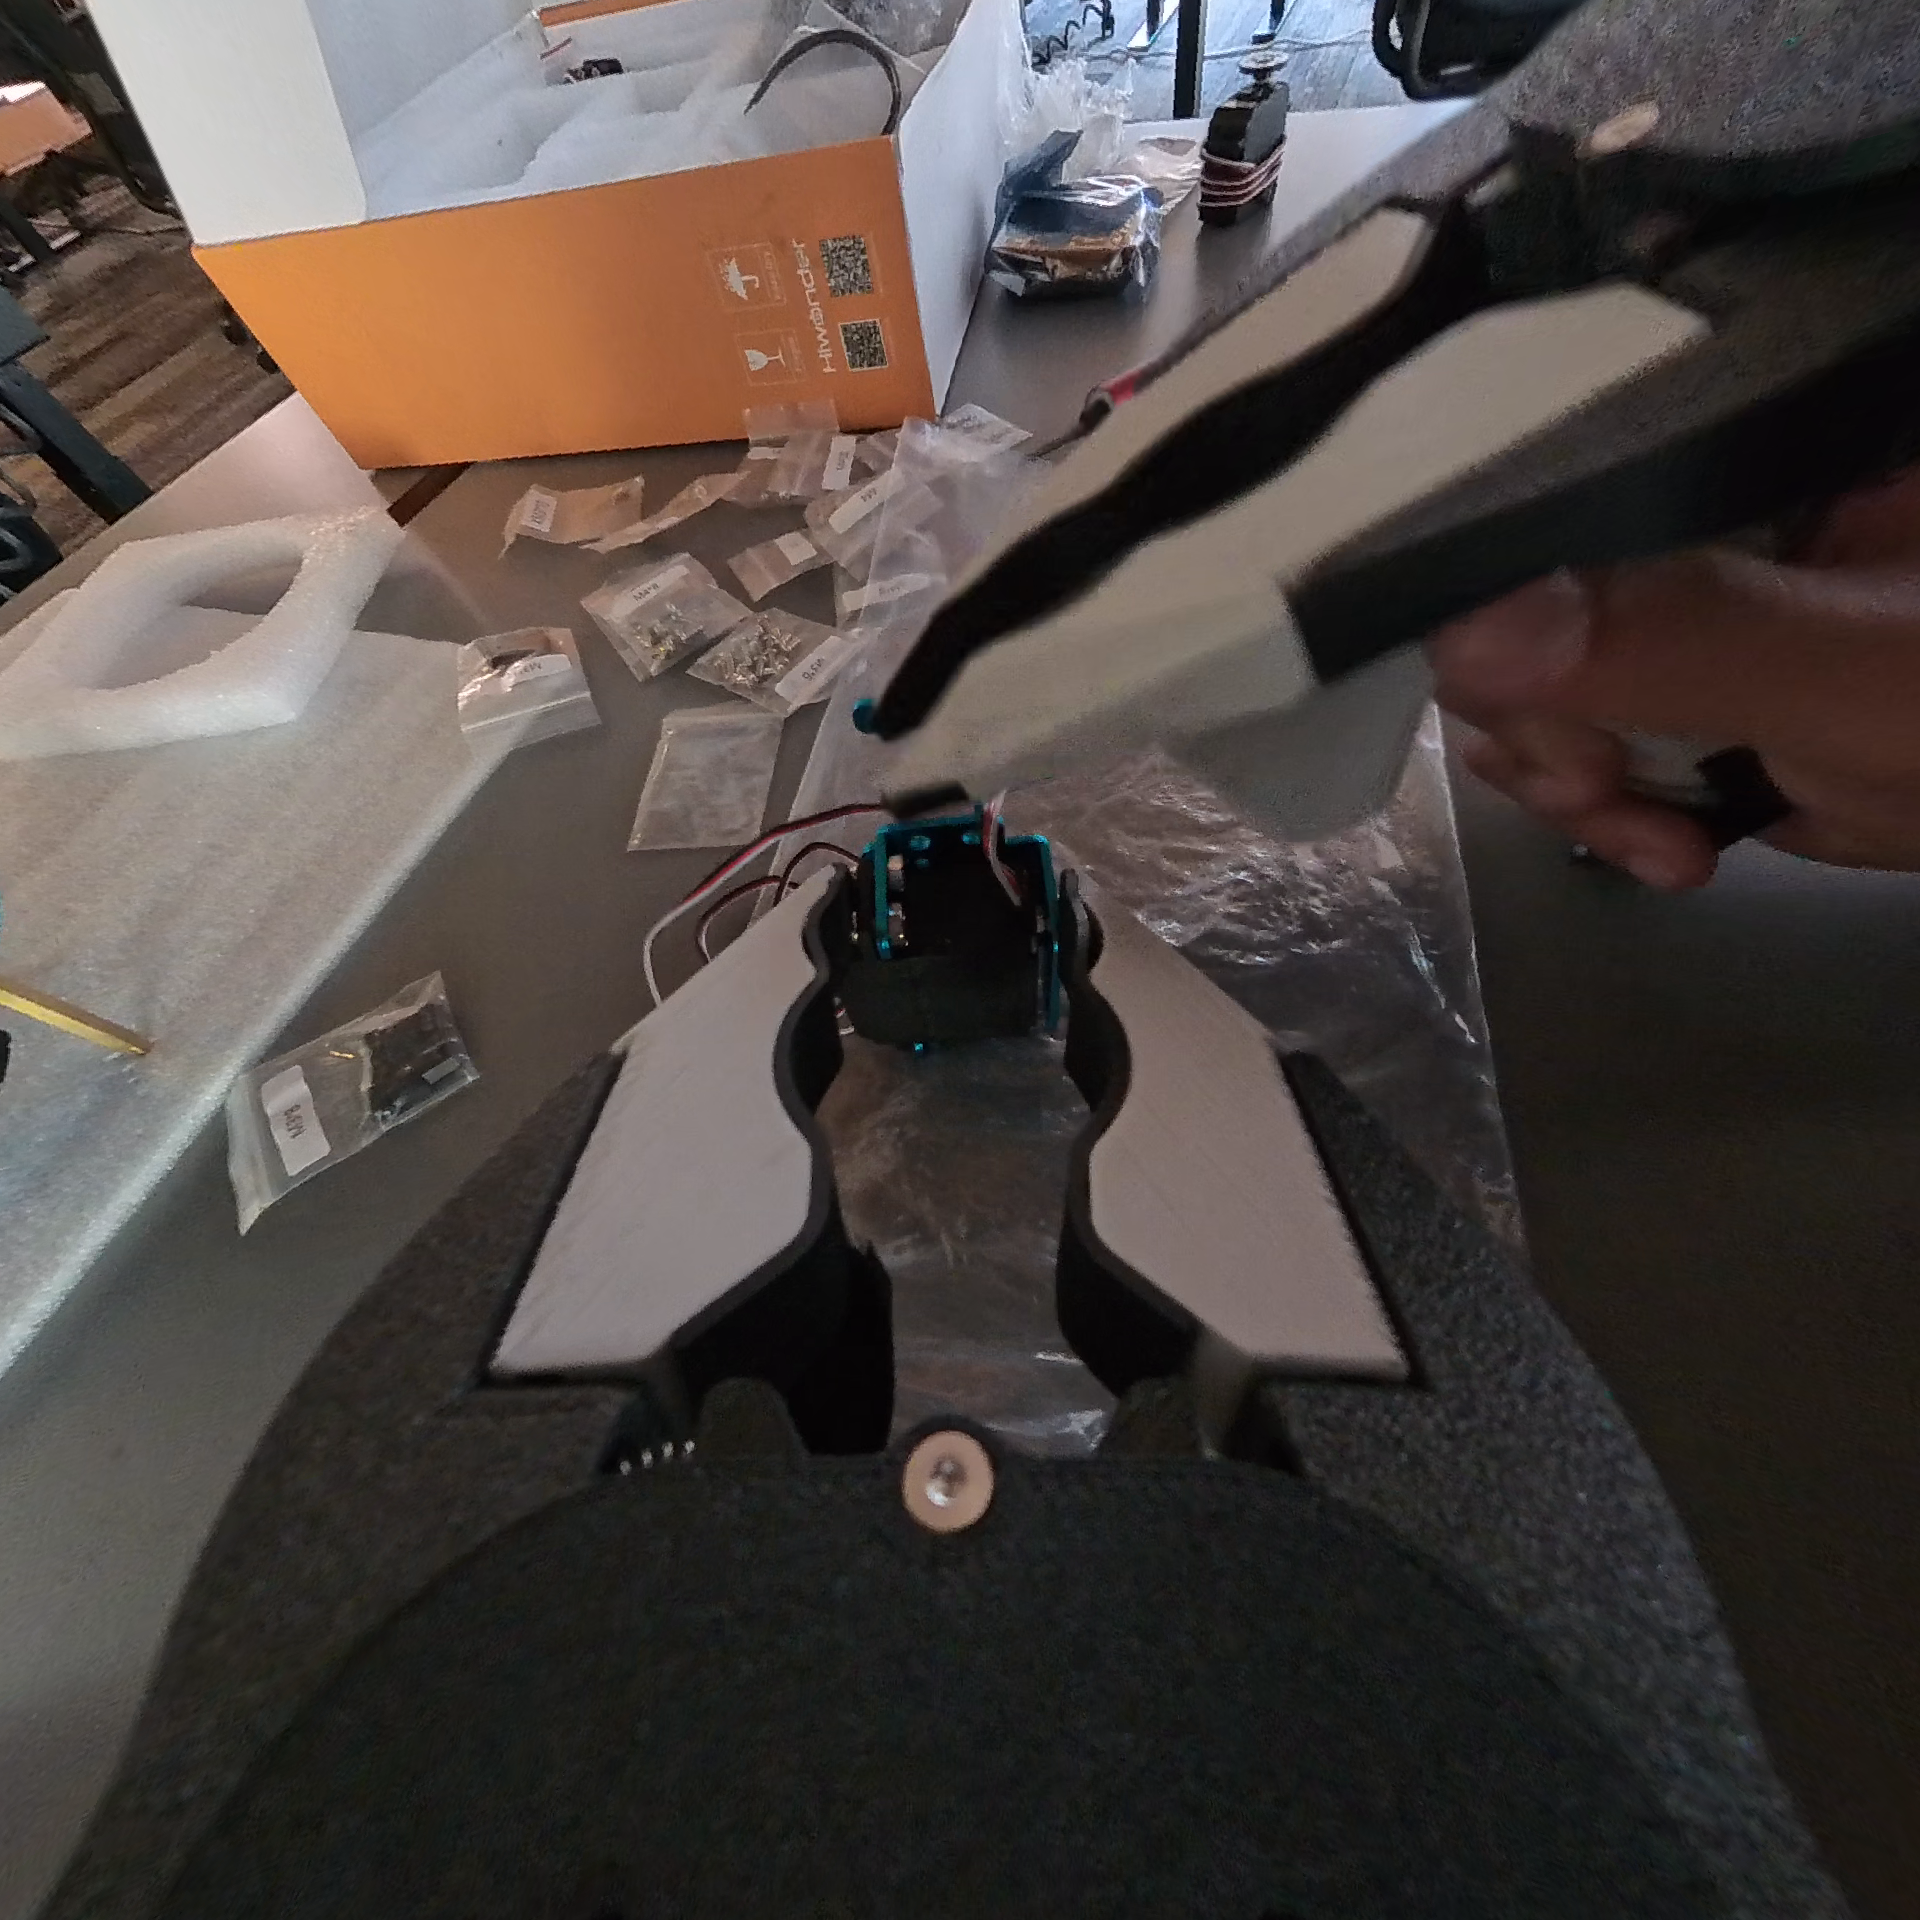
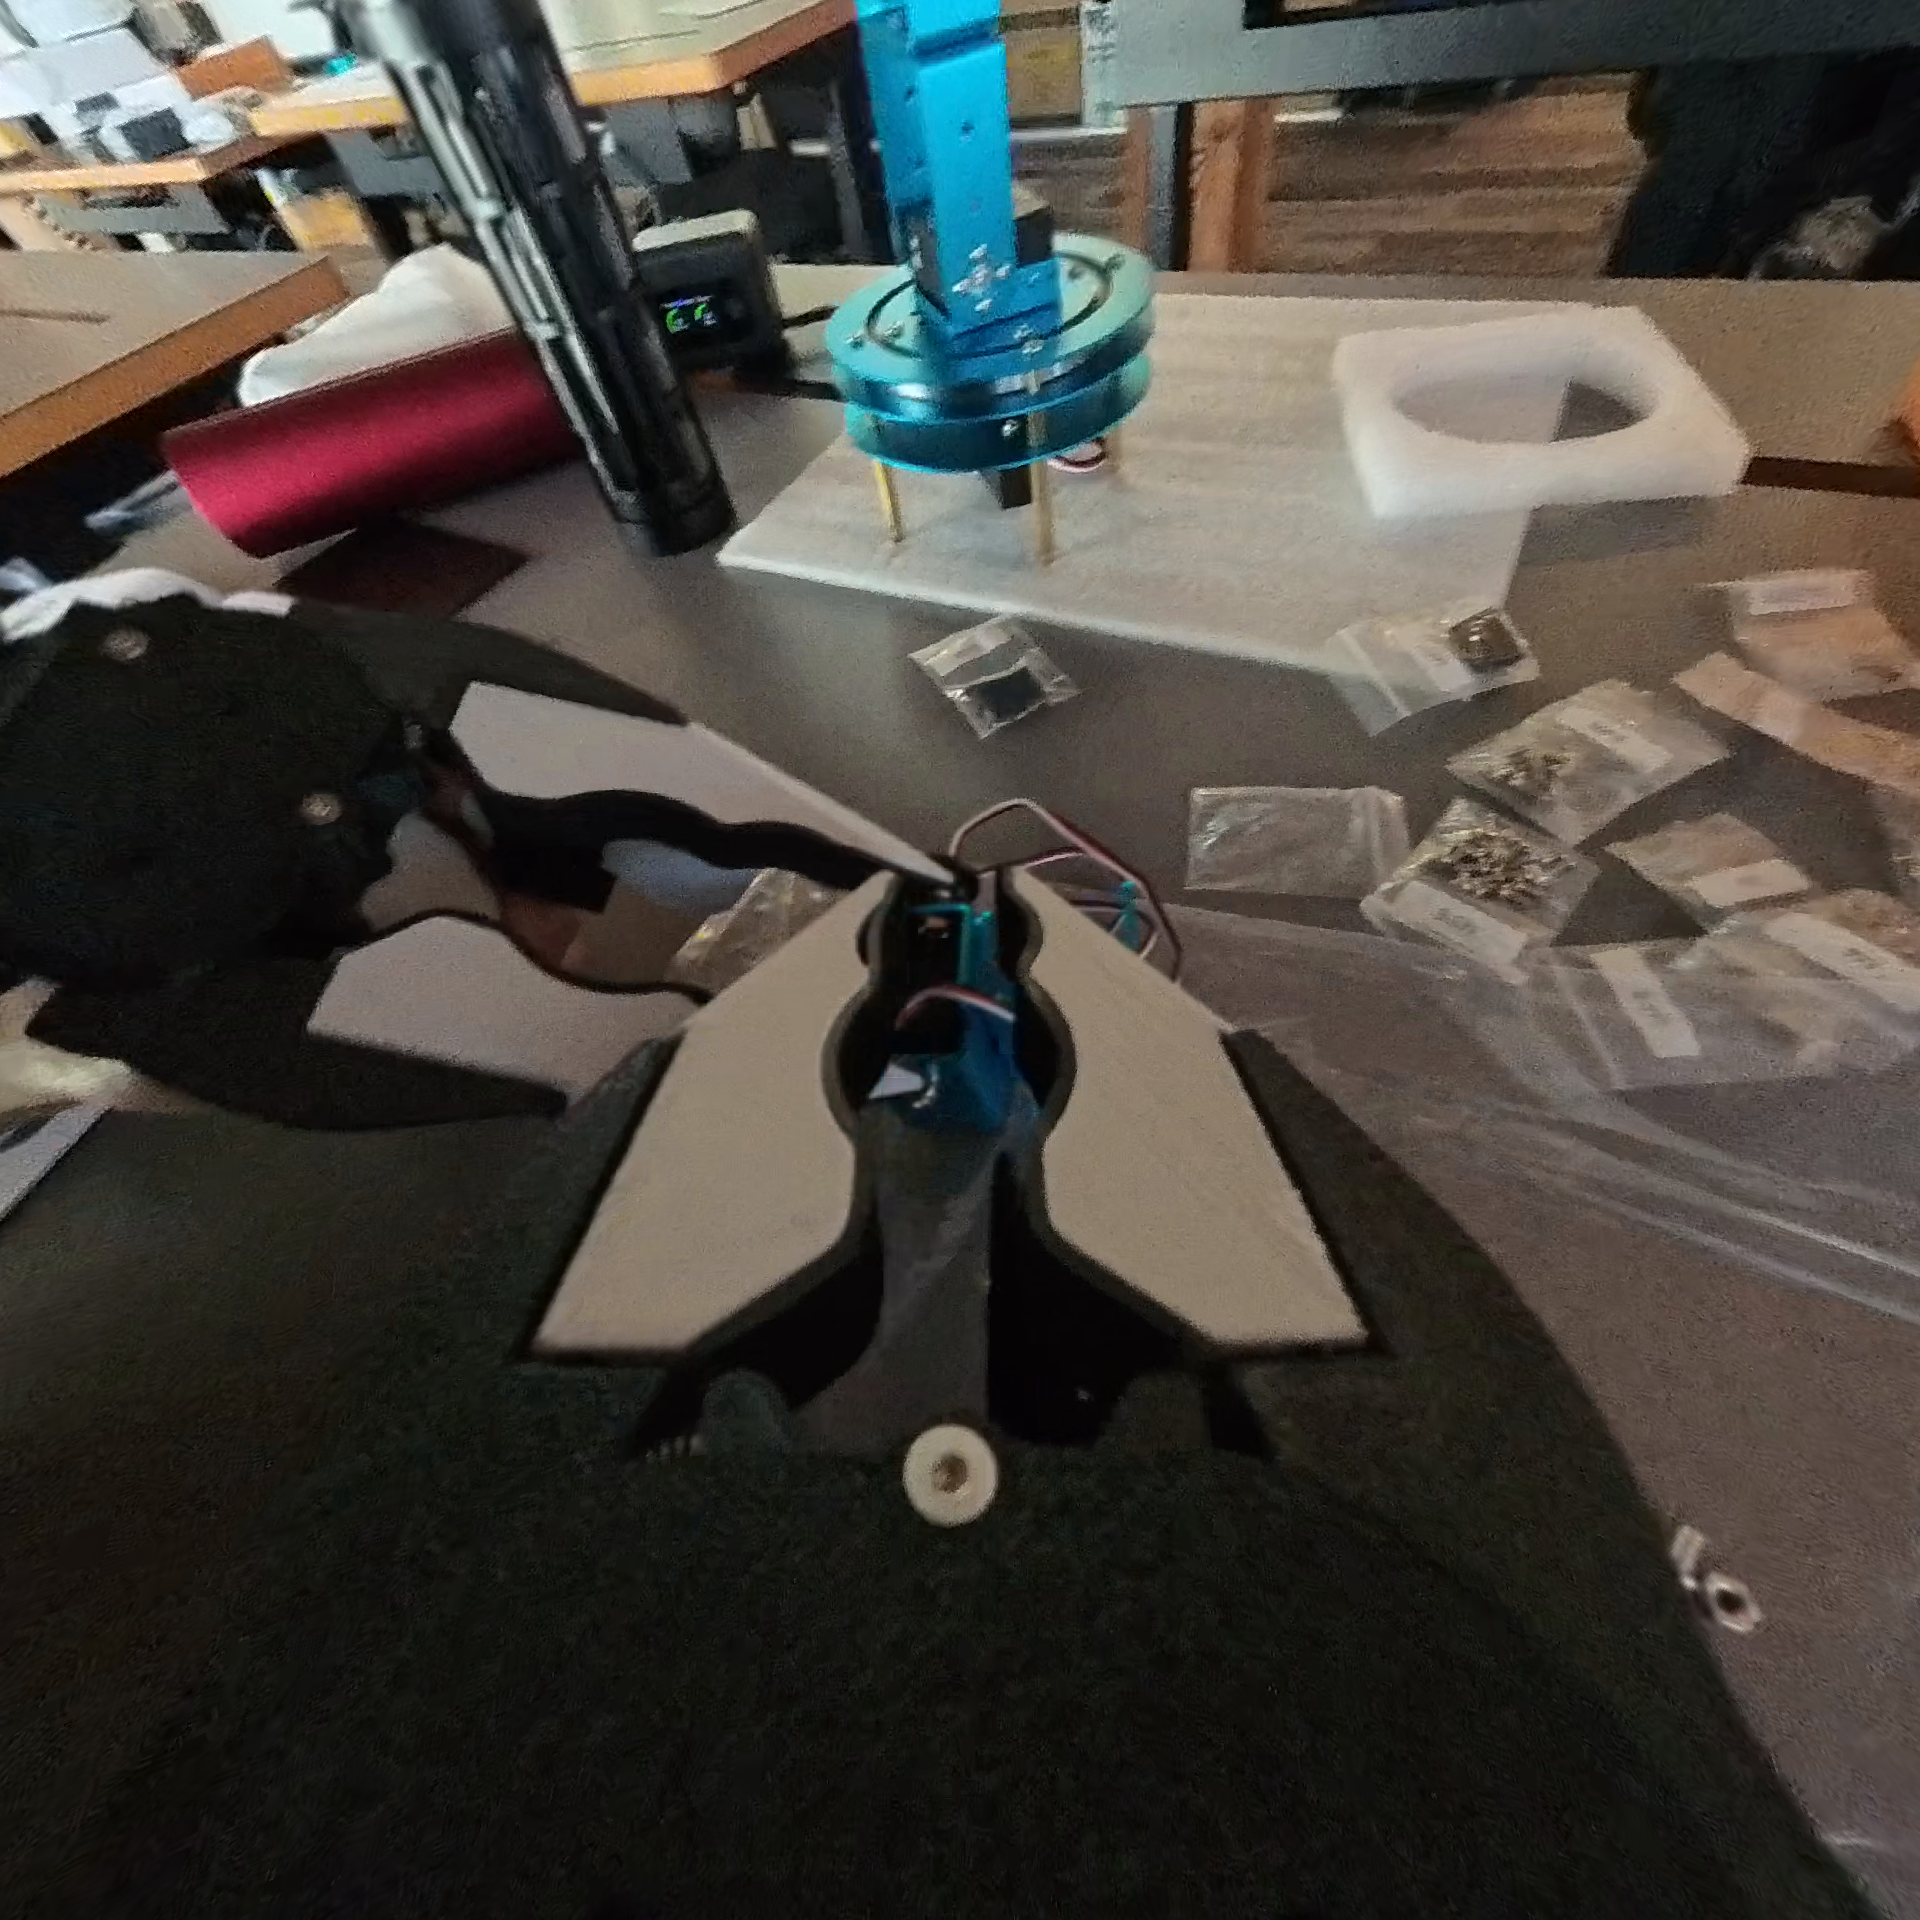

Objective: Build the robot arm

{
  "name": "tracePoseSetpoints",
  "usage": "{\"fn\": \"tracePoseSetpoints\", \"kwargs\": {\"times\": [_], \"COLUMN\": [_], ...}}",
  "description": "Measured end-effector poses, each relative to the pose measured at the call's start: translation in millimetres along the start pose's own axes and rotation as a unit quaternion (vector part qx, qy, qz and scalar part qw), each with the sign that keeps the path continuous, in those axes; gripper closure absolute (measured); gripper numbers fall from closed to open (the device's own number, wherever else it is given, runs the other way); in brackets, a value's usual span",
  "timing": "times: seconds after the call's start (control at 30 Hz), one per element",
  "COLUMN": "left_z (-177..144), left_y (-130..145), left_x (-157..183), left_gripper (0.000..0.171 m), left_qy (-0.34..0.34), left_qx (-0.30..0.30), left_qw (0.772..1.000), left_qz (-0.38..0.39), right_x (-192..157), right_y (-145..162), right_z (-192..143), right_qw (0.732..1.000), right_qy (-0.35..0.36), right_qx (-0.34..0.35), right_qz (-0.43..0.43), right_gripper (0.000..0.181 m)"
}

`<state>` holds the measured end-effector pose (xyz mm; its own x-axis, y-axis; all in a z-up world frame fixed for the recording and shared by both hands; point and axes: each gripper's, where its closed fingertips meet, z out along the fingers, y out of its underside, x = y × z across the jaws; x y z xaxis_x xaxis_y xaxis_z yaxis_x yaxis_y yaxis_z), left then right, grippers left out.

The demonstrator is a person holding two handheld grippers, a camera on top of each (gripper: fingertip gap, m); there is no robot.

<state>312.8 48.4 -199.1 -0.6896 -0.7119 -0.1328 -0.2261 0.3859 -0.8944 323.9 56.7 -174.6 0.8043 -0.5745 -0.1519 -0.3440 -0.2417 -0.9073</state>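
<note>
A small black servo in a blue metal bracket (image 1: pixel 935 966), with red, black and white wires, is held just above a clear plastic bag. My left gripper (image 1: pixel 956 904) is shut on its two sides. My right gripper (image 1: pixel 899 753) comes in from the upper right with its jaws nearly together and touches the top of the bracket by the wire lead. In the right wrist view the bracket (image 2: pixel 961 1039) sits in the narrow gap of the right gripper (image 2: pixel 951 894). One of the left gripper's fingers (image 2: pixel 727 779) reaches it from the left. A hand (image 1: pixel 1662 727) holds the right gripper.
An open orange and white box (image 1: pixel 582 312) stands at the back. A white foam frame (image 1: pixel 177 634) and several small bags of screws (image 1: pixel 675 613) lie on the grey table. A blue round base on brass standoffs (image 2: pixel 987 353), a black cylinder (image 2: pixel 603 312) and a red roll (image 2: pixel 364 447) stand beyond. Left and right tips are no more than a few centimetres apart. The black cylinder (image 2: pixel 603 312) is about 30 cm from both grippers' fingertips.
</note>
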Motion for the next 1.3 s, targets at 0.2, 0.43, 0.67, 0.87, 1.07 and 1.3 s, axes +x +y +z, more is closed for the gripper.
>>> {"fn": "tracePoseSetpoints", "kwargs": {"times": [0.2, 0.43, 0.67, 0.87, 1.07, 1.3], "left_z": [-0.1, 0.1, 0.9, 1.3, 1.3, 1.3], "left_y": [0.1, 0.0, -0.7, -0.9, -0.9, -0.8], "left_x": [-0.1, -0.7, -0.4, -0.4, -0.5, -0.4], "left_gripper": [0.132, 0.133, 0.133, 0.132, 0.132, 0.132], "left_qy": [-0.003, -0.006, -0.010, -0.011, -0.011, -0.008], "left_qx": [0.000, 0.000, 0.000, 0.000, 0.000, 0.000], "left_qw": [1.000, 1.000, 1.000, 1.000, 1.000, 1.000], "left_qz": [0.002, 0.005, 0.010, 0.011, 0.010, 0.008], "right_x": [2.2, -2.0, -1.9, -1.6, -1.5, -1.5], "right_y": [14.6, 14.3, 14.3, 13.7, 13.1, 13.0], "right_z": [10.3, 12.1, 11.5, 11.1, 11.2, 10.6], "right_qw": [0.998, 0.999, 0.998, 0.997, 0.996, 0.996], "right_qy": [0.037, 0.000, -0.012, -0.017, -0.020, -0.027], "right_qx": [-0.035, -0.033, -0.039, -0.039, -0.038, -0.036], "right_qz": [-0.035, 0.020, 0.039, 0.061, 0.077, 0.080], "right_gripper": [0.165, 0.172, 0.173, 0.174, 0.174, 0.175]}}
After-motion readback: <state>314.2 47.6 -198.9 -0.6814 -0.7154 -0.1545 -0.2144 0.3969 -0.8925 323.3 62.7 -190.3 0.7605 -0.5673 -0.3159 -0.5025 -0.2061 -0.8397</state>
